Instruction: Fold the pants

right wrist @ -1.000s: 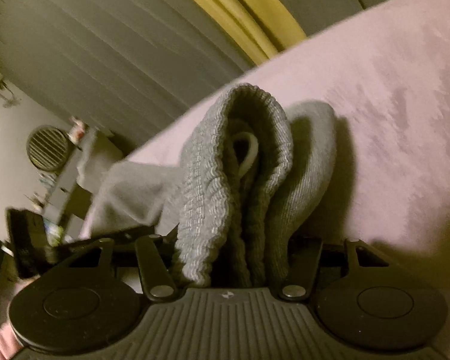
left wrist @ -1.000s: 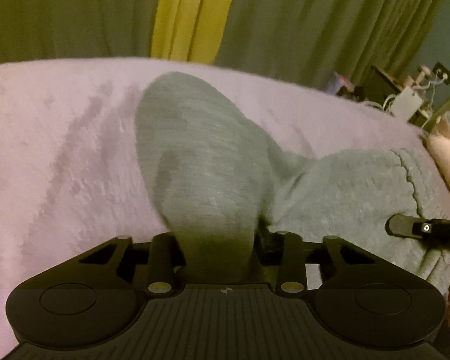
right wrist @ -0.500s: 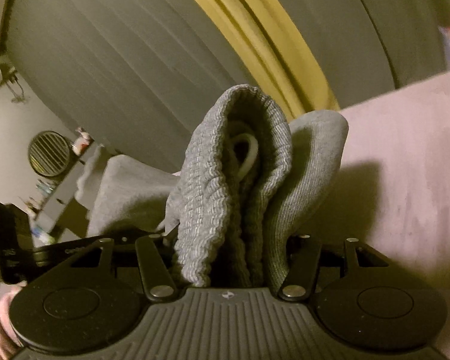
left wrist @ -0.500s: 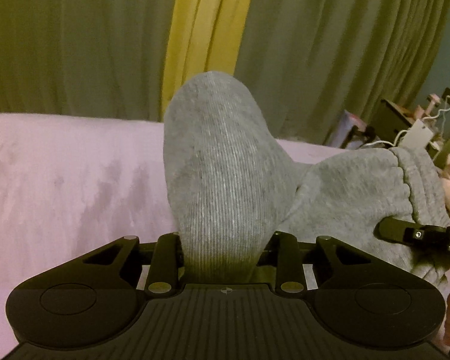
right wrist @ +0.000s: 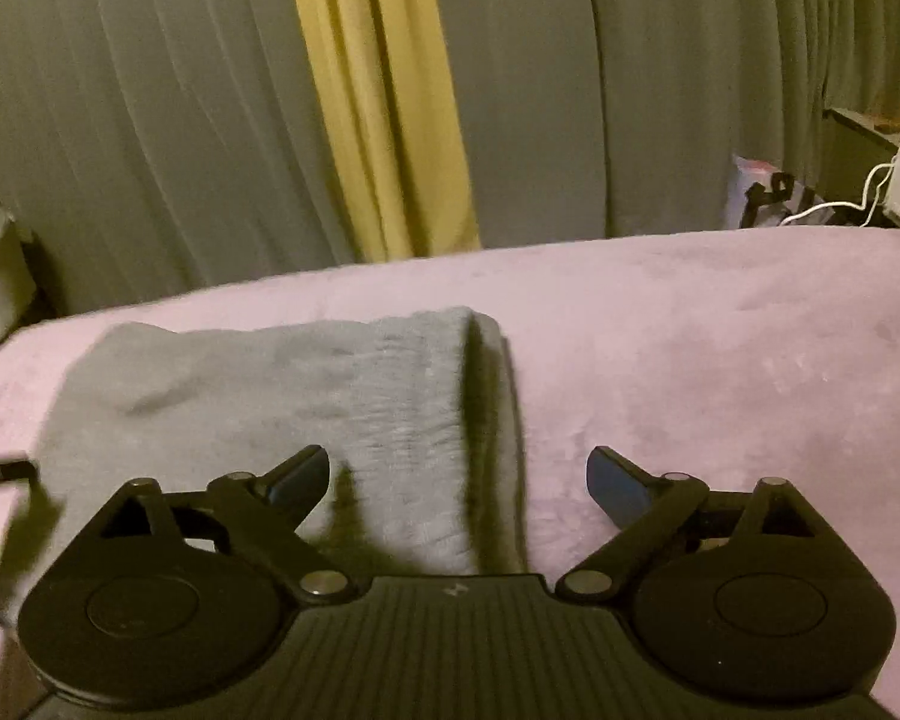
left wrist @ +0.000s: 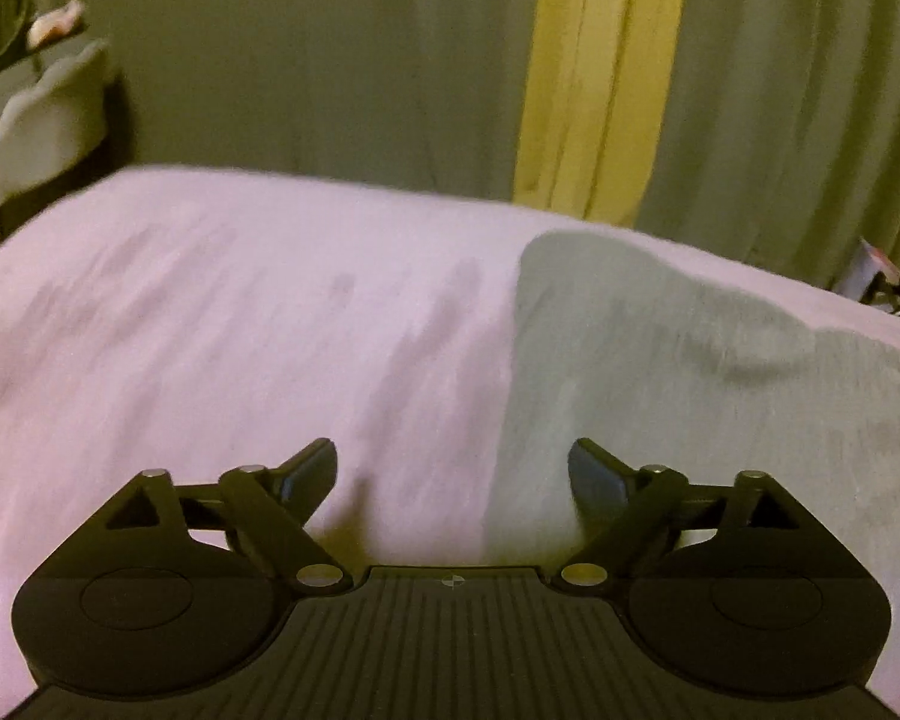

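Observation:
The grey pants (left wrist: 690, 384) lie folded flat on the pink bed cover (left wrist: 210, 330). In the left wrist view their left edge runs up from just inside my right finger. My left gripper (left wrist: 452, 471) is open and empty above that edge. In the right wrist view the pants (right wrist: 282, 402) lie left of centre, with the ribbed waistband (right wrist: 444, 396) forming their right edge. My right gripper (right wrist: 458, 480) is open and empty over the waistband end. The tip of the left gripper (right wrist: 0, 471) shows at the far left.
Grey-green curtains with a yellow strip (right wrist: 384, 108) hang behind the bed. A white shelf with small items (left wrist: 42, 120) stands at the far left. A dark stand with white cables (right wrist: 858, 180) sits at the far right, beyond the bed cover (right wrist: 720, 360).
Both grippers were shut on bunched pant fabric held up; now both have opened and let go, and the pants lie flat on the bed. Both cameras have pulled back.

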`<state>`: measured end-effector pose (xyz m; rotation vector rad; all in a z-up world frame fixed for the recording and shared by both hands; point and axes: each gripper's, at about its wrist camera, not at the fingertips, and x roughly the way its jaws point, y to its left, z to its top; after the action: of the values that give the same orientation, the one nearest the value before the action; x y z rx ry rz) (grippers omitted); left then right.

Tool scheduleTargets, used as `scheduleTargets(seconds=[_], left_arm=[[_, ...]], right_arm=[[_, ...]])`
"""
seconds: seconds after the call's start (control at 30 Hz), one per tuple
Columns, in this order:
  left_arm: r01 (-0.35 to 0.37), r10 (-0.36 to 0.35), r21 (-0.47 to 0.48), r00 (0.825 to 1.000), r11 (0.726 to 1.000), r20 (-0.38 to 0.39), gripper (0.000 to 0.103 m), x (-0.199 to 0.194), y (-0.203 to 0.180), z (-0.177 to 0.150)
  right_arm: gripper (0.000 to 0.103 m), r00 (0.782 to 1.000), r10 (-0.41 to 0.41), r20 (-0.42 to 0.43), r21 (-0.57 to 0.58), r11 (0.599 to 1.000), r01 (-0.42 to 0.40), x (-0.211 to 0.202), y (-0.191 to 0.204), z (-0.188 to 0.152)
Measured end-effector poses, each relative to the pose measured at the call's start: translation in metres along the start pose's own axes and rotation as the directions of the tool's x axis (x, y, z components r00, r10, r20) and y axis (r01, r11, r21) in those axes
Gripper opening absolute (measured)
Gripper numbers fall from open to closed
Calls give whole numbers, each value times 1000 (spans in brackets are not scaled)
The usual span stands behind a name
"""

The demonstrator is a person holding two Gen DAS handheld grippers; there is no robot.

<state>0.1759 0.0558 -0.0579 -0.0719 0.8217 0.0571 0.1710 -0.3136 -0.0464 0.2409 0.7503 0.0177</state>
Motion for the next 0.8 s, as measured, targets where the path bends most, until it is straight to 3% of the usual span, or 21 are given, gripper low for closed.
scheduleTargets(seconds=[0.13, 0.23, 0.37, 0.5, 0.6, 0.8], left_arm=[[5, -6, -46, 1000, 999, -24, 94, -21, 5, -42], [-7, 6, -2, 1000, 1000, -10, 96, -36, -3, -61], [-12, 13, 34, 1000, 999, -16, 100, -51, -9, -78], [11, -8, 37, 996, 999, -90, 100, -45, -5, -87], [-16, 17, 12, 990, 1000, -138, 100, -43, -8, -93], [53, -39, 54, 973, 997, -229, 100, -53, -29, -116]], right_arm=[[97, 998, 40, -55, -6, 999, -40, -2, 11, -14], [97, 986, -75, -147, -130, 990, 56, 12, 23, -29], [98, 994, -101, -49, -159, 983, 92, -17, 31, -36], [98, 999, -40, 17, -253, 967, 43, -51, 42, -65], [98, 995, -94, -44, -334, 940, 74, -65, 49, -98], [98, 981, -99, -169, -228, 972, 59, -98, 39, -162]])
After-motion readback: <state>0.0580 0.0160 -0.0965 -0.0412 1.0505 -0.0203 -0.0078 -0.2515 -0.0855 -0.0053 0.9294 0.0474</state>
